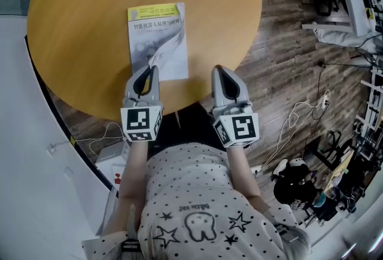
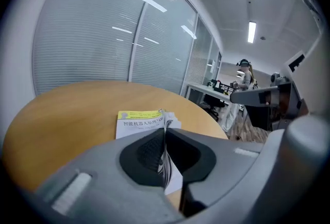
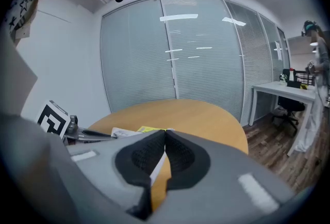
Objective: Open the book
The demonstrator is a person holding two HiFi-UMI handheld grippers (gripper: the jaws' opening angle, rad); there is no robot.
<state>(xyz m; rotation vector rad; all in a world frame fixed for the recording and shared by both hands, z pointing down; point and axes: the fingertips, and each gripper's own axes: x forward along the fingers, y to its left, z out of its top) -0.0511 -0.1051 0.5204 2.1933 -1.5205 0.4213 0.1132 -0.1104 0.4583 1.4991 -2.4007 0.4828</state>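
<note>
1. Left gripper [image 2: 164,130]: jaws clamped on the thin cover [image 2: 166,163], near edge of the book [image 1: 157,37]
2. Right gripper [image 3: 165,132]: jaws together, empty, by the table [image 1: 72,7] rim
3. Book lies flat, close to me
4. Judged: light paperback, floppy cover, tears if yanked; hold edge nr corner

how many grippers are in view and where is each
2. The left grey gripper is at the near edge of the white-and-yellow paperback book, fingers shut on its lifted cover. The right grey gripper is beside the book, over the round wooden table, shut.
</note>
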